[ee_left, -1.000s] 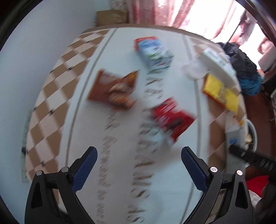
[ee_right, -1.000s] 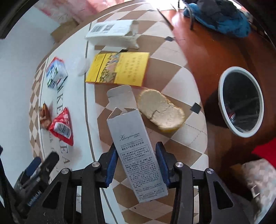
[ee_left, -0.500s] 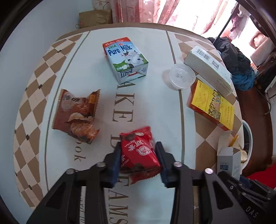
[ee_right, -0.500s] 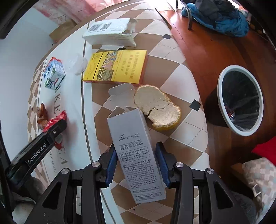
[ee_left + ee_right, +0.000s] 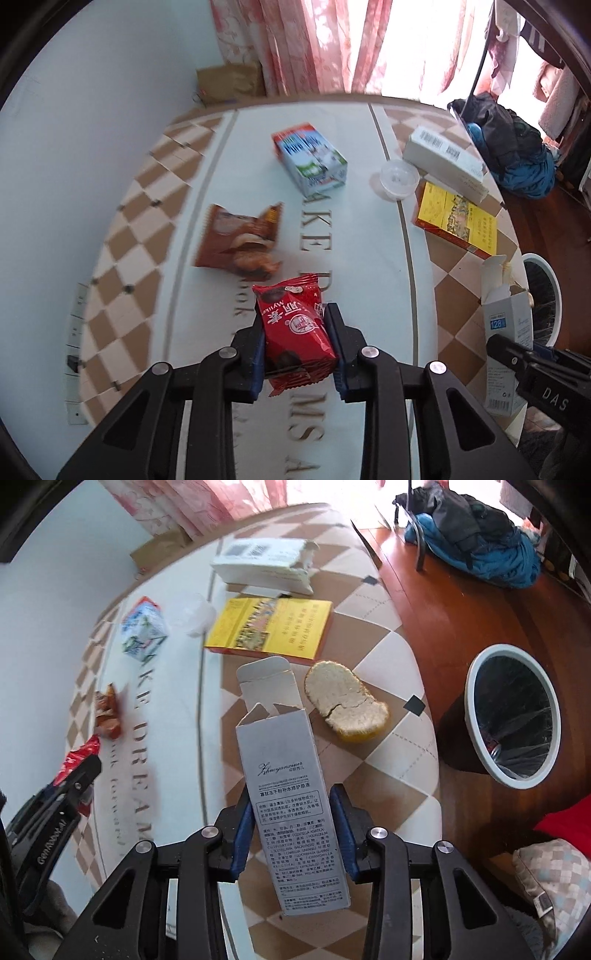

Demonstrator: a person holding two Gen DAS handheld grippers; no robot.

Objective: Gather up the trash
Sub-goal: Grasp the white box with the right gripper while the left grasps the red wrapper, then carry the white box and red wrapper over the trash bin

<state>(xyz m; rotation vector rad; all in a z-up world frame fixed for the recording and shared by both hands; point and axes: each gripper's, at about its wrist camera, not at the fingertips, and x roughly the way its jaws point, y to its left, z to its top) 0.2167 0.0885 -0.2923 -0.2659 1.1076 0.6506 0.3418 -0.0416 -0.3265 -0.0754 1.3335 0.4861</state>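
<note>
My left gripper (image 5: 296, 330) is shut on a red snack packet (image 5: 293, 328), held above the table near the printed lettering. My right gripper (image 5: 292, 814) is shut on a tall silver carton (image 5: 284, 775) with its top flap open; the same carton (image 5: 506, 350) shows at the right edge of the left wrist view. On the floor to the right stands a white-rimmed bin (image 5: 513, 716) lined with a black bag. A brown snack wrapper (image 5: 242, 240), a milk carton (image 5: 312, 158) and a clear plastic cup (image 5: 399, 179) lie on the table.
A yellow flat box (image 5: 273, 629), a torn white box (image 5: 264, 565) and a slice of bread (image 5: 347, 703) lie near the table's right edge (image 5: 424, 716). A chair with a blue and black bundle (image 5: 476, 550) stands beyond. Curtains and a brown bag (image 5: 231, 83) are behind the table.
My left gripper came down over the red packet, shut on it and has lifted it. My right gripper kept hold of the silver carton and raised it slightly.
</note>
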